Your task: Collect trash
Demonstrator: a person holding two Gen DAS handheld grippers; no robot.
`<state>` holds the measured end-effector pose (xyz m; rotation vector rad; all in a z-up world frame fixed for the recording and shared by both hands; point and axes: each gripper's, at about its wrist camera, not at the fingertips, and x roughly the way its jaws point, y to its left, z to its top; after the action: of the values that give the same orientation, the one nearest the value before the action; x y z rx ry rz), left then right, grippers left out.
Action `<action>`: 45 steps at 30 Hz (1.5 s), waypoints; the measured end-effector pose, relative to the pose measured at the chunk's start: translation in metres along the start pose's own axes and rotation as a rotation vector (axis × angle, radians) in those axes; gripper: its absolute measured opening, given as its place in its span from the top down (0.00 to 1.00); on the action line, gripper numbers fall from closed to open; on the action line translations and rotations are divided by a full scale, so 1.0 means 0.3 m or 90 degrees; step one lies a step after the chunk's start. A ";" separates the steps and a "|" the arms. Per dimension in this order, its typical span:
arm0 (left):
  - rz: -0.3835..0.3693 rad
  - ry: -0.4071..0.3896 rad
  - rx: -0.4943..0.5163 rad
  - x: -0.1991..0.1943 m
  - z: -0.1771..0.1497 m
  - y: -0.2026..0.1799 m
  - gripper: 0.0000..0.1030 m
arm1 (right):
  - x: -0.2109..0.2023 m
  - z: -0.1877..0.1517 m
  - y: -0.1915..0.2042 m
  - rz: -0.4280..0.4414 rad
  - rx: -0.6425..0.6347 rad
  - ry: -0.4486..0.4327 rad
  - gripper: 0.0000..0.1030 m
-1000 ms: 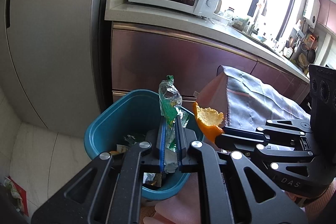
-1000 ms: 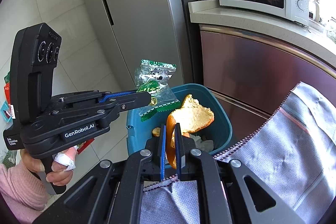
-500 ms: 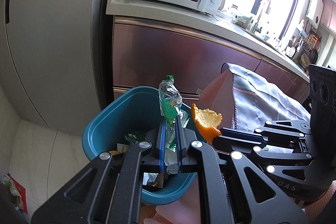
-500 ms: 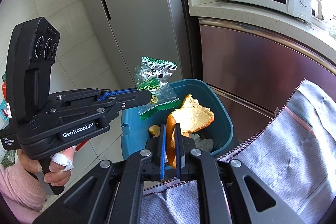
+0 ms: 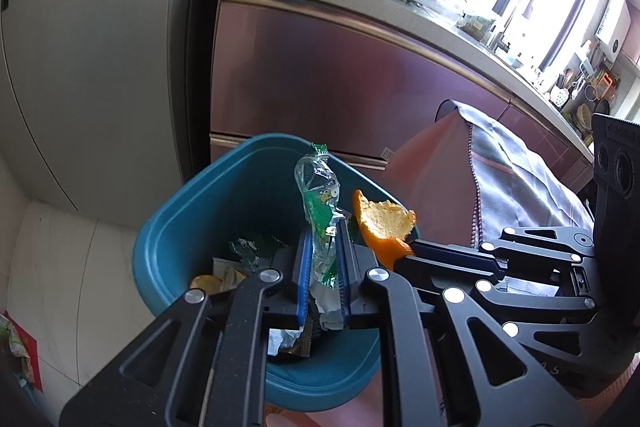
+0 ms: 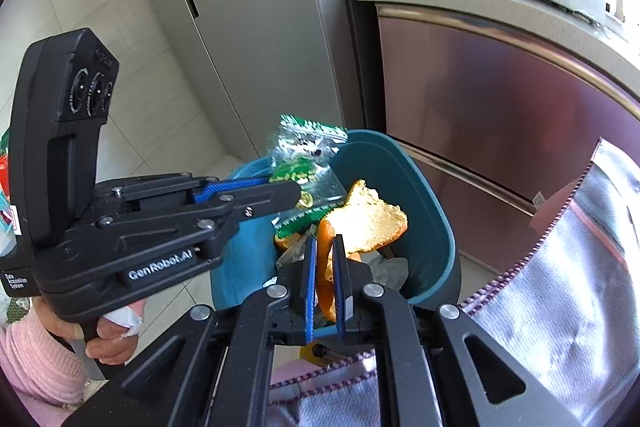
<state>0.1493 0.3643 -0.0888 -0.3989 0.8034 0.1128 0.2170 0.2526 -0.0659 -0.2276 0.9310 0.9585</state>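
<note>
Trash run is nearly done, I'd say. Left gripper (image 5: 325,259) has the green snack wrapper (image 5: 318,205) between its pads right over the teal bin (image 5: 180,227), and the jaws are just starting to ease apart. Right gripper (image 6: 323,277) is clamped tight on an orange peel (image 6: 366,223), also above the bin. Wrappers and tissue already sit inside. What's left: drop both pieces.
</note>
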 end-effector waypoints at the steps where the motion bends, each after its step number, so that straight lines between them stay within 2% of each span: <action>1: 0.002 0.007 -0.004 0.018 -0.001 0.005 0.86 | 0.009 0.006 -0.005 0.001 0.004 0.006 0.93; 7: -0.008 0.038 -0.013 0.087 -0.003 0.015 0.79 | 0.039 0.015 -0.032 0.000 0.029 0.024 0.89; 11: -0.010 0.047 -0.016 0.104 -0.016 0.016 0.79 | 0.035 0.011 -0.046 0.001 0.042 0.018 0.88; 14: -0.011 0.038 -0.015 0.090 -0.026 0.013 0.76 | 0.025 0.000 -0.044 -0.002 0.041 0.014 0.88; 17: -0.008 0.021 -0.008 0.057 -0.031 0.009 0.67 | 0.006 -0.012 -0.044 -0.003 0.046 0.002 0.88; 20: -0.003 -0.003 0.006 0.008 -0.033 -0.001 0.65 | -0.024 -0.033 -0.043 -0.001 0.052 -0.013 0.87; 24: -0.008 -0.047 0.026 -0.085 -0.039 -0.032 0.58 | -0.097 -0.077 -0.029 -0.011 0.052 -0.052 0.72; 26: -0.013 -0.074 0.040 -0.142 -0.044 -0.049 0.46 | -0.151 -0.101 -0.018 -0.022 0.051 -0.083 0.62; 28: -0.017 -0.102 0.050 -0.203 -0.053 -0.061 0.29 | -0.209 -0.126 -0.010 -0.029 0.055 -0.115 0.58; 31: -0.009 -0.140 0.072 -0.280 -0.076 -0.094 0.18 | -0.310 -0.176 0.003 -0.050 0.062 -0.167 0.48; 32: -0.006 -0.157 0.079 -0.305 -0.087 -0.110 0.14 | -0.343 -0.196 0.008 -0.061 0.065 -0.185 0.40; 33: -0.003 -0.172 0.083 -0.333 -0.100 -0.119 0.05 | -0.379 -0.218 0.013 -0.076 0.067 -0.204 0.34; 34: 0.000 -0.189 0.086 -0.354 -0.112 -0.133 0.05 | -0.413 -0.242 0.018 -0.092 0.070 -0.223 0.31; 36: 0.004 -0.210 0.089 -0.394 -0.134 -0.156 0.05 | -0.477 -0.291 0.025 -0.126 0.076 -0.259 0.19; 39: 0.006 -0.239 0.088 -0.445 -0.170 -0.195 0.05 | -0.562 -0.371 0.033 -0.179 0.090 -0.300 0.10; 41: 0.011 -0.258 0.092 -0.475 -0.192 -0.226 0.05 | -0.612 -0.421 0.035 -0.215 0.101 -0.326 0.07; 45: 0.014 -0.294 0.105 -0.532 -0.235 -0.297 0.05 | -0.698 -0.522 0.047 -0.290 0.107 -0.369 0.07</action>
<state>0.0130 0.2632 0.0089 -0.1944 0.3582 0.1514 0.0661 0.0496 0.0020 -0.0079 0.3916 0.4734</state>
